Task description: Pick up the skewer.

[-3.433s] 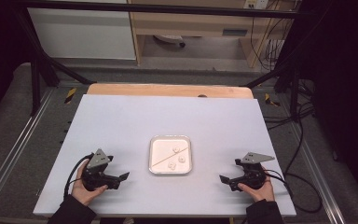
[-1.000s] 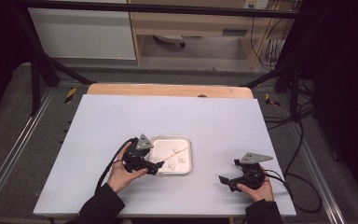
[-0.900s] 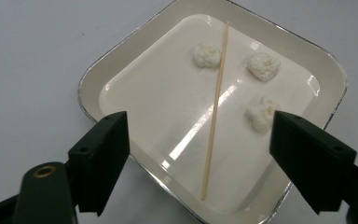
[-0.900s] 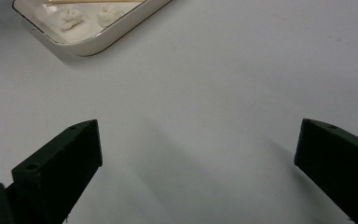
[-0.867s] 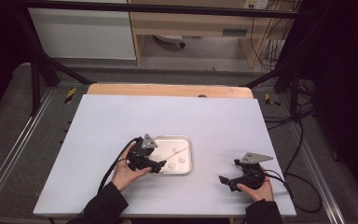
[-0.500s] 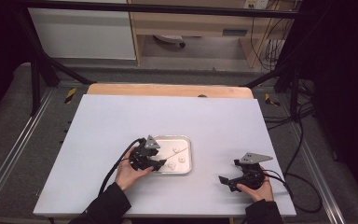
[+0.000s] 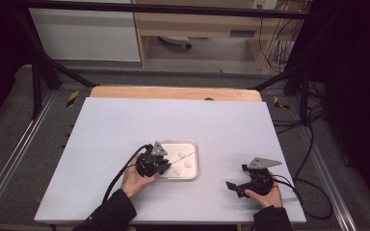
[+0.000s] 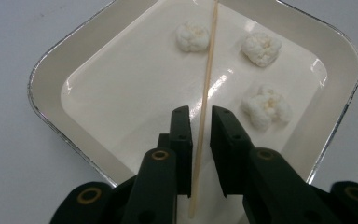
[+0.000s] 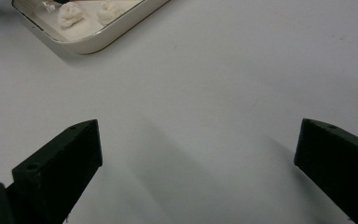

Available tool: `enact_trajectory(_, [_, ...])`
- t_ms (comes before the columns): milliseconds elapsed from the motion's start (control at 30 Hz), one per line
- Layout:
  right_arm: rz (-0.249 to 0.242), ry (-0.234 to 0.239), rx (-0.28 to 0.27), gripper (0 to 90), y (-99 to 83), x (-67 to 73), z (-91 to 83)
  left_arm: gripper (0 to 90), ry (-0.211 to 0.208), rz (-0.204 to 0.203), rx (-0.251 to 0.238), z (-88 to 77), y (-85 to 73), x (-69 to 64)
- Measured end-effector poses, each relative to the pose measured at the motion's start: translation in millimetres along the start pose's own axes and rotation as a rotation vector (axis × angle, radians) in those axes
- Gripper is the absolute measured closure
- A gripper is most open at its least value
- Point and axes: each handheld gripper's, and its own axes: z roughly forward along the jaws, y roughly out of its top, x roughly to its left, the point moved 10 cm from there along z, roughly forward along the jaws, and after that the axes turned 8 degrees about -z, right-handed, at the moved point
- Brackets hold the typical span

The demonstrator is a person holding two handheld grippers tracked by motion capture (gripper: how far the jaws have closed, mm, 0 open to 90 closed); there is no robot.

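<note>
The left gripper has just been closing; its fingers flank the skewer in the tray, a gap remaining. The right gripper gapes wide, idle, near the tabletop's front edge.

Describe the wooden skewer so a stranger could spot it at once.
On the white table sits a shallow white square tray with a metal rim. The thin pale wooden skewer lies across it, the only long straight thing among three white puffy lumps.
</note>
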Motion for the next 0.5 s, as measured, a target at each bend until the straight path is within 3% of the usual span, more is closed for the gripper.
enact_trajectory(200, [0.000, 0.000, 0.000, 1.4, 0.1, 0.0, 0.0, 86.6, 0.006, -0.004, -0.002, 0.2, -0.2, -0.2])
enact_trajectory(500, [-0.001, 0.002, 0.000, 1.4, 0.2, 0.2, 0.5, 88.5, -0.017, -0.007, -0.014, 0.5, -0.6, -3.5])
